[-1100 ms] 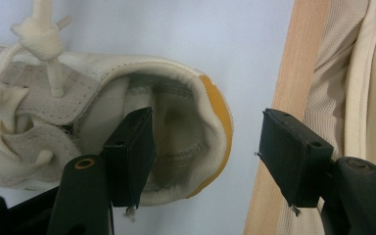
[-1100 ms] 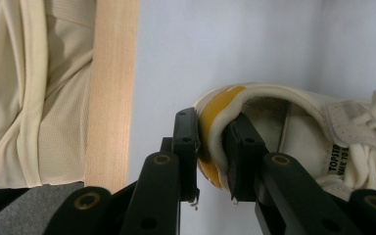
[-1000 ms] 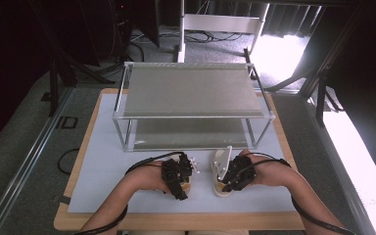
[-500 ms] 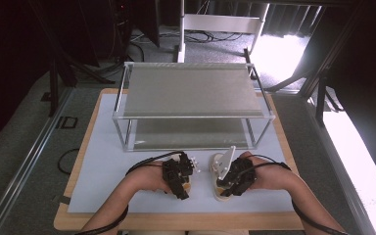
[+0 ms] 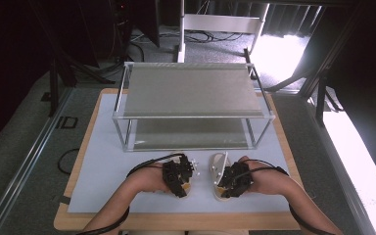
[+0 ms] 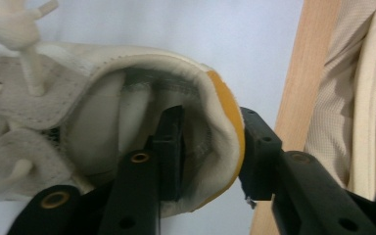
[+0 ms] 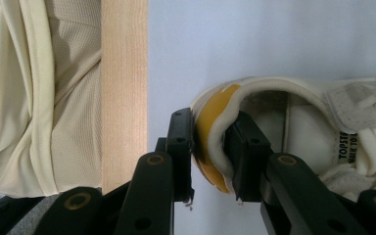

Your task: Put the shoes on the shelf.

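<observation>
Two cream sneakers lie side by side near the table's front edge. In the left gripper view the left shoe (image 6: 103,117) has its heel between the jaws of my left gripper (image 6: 210,115). These jaws have just been closing: the outer one touches the yellow heel tab, and the inner one stands a little off the lining. My right gripper (image 7: 211,120) has just closed further and pinches the heel of the right shoe (image 7: 323,117). In the high view the left gripper (image 5: 183,186) covers most of its shoe (image 5: 190,189). The right gripper (image 5: 223,190) sits at the heel of the right shoe (image 5: 219,164).
A two-level metal rack (image 5: 191,90) stands behind the shoes on the white mat (image 5: 107,171). The wooden table edge (image 7: 125,88) and the person's beige clothing (image 7: 39,98) lie close behind both heels. Cables trail from both grippers over the forearms.
Both hands stay at the shoes near the front edge. The right hand and its shoe have shifted slightly; the left hand has kept still.
</observation>
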